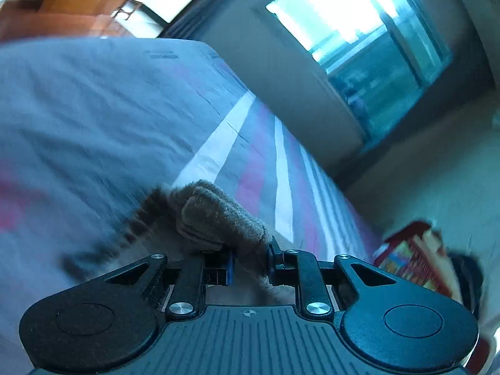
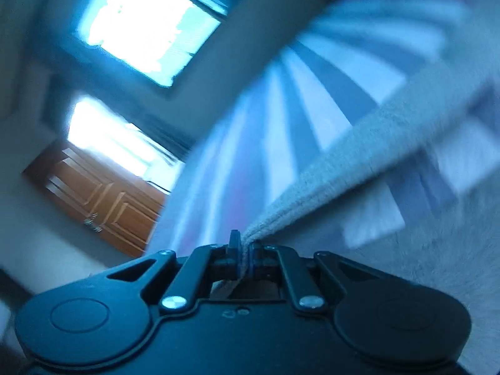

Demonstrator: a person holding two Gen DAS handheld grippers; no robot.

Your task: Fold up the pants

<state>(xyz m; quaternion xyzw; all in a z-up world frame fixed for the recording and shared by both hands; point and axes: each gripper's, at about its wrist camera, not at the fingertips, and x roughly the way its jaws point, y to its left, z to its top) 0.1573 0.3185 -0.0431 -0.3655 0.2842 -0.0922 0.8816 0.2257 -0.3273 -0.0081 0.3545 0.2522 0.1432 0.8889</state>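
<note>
Striped bedding (image 1: pixel 109 118) covers the bed beneath the fuzzy brown pants (image 1: pixel 215 218), held above it. Left claw (image 1: pixel 250 257) pinches a bunched fold; right claw (image 2: pixel 247 257) clamps a taut edge of the pants (image 2: pixel 359 156).

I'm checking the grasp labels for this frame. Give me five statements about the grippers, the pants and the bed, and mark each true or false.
1. The left gripper is shut on a bunched fold of the pants. True.
2. The right gripper is open and holds nothing. False: it is shut on an edge of the pants.
3. The bed cover is striped. True.
4. The pants are bright red. False: they look grey-brown.
5. A wooden door shows in the right wrist view. True.
</note>
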